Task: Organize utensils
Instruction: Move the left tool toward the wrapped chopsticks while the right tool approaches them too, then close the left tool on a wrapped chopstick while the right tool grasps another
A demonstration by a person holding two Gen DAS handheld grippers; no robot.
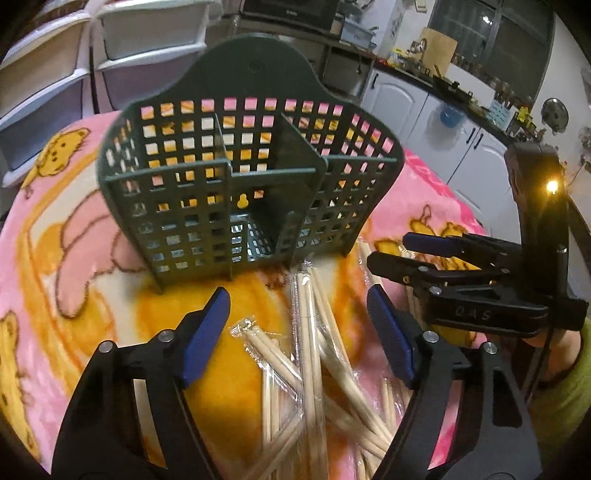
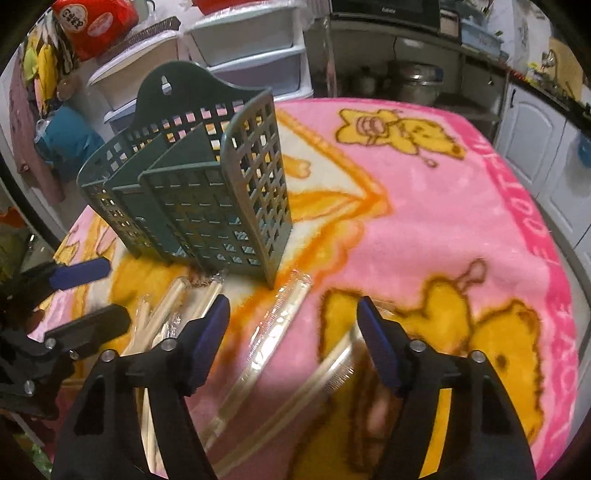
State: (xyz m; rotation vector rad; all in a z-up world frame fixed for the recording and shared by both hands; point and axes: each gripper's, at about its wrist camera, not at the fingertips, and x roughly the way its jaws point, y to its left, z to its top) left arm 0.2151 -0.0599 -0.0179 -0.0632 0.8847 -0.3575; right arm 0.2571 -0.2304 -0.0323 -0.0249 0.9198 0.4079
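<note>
While both tilt steeply down over wrapped chopsticks (image 1: 310, 332), left gripper (image 1: 299, 317) and right gripper (image 2: 293, 325) fingers gape, empty.

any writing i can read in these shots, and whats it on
"QAS", as far as it can be read, embossed on the black body of the right gripper.
Large pink letters run along the border of the pink blanket; partly cut off and warped, roughly "LOVE COTTON", not certain.
White characters on the red bag on the drawers: too blurred to read.
A small brand name on the black appliance at the back: too small to read.
</note>
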